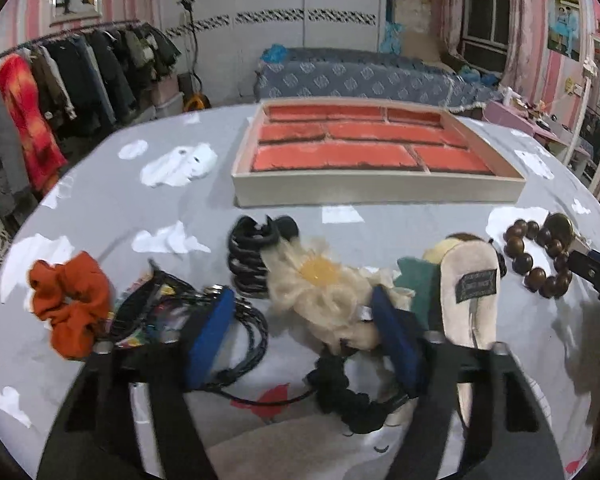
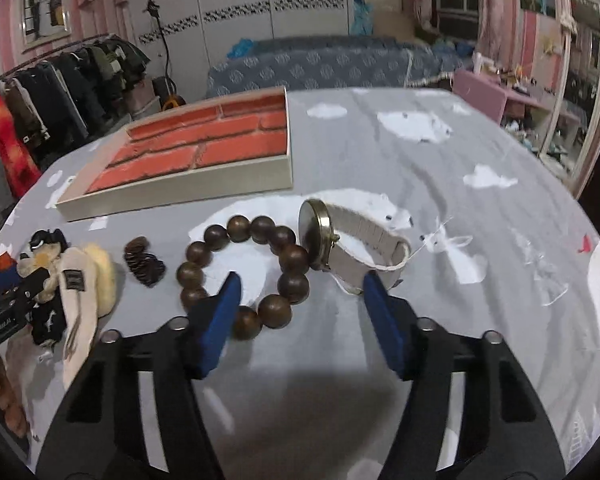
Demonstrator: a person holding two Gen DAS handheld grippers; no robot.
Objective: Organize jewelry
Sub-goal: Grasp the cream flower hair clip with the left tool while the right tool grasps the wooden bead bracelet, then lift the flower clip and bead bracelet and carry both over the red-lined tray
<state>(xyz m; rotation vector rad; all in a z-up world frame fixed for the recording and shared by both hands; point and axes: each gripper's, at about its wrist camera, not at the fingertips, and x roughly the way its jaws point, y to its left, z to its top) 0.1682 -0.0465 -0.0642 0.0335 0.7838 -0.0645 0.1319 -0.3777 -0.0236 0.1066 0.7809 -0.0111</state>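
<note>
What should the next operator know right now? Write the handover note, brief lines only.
Left gripper: jaws open, straddling the cream flower hair clip, not clamped.
Right gripper: jaws open, over the wooden bead bracelet and the watch; one finger sits inside the bracelet's loop, nothing gripped.
Tray with red compartments: at the far side of the table, holds nothing.
Orange scrunchie, black hair ties and black claw clip lie loose on the cloth.
Done: nothing sorted.
Left: move every piece into the tray.

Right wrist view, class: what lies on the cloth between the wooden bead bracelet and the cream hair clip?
A small dark brown coiled hair tie lies between the wooden bead bracelet and the cream hair clip, seen clearly in the right wrist view.
</note>
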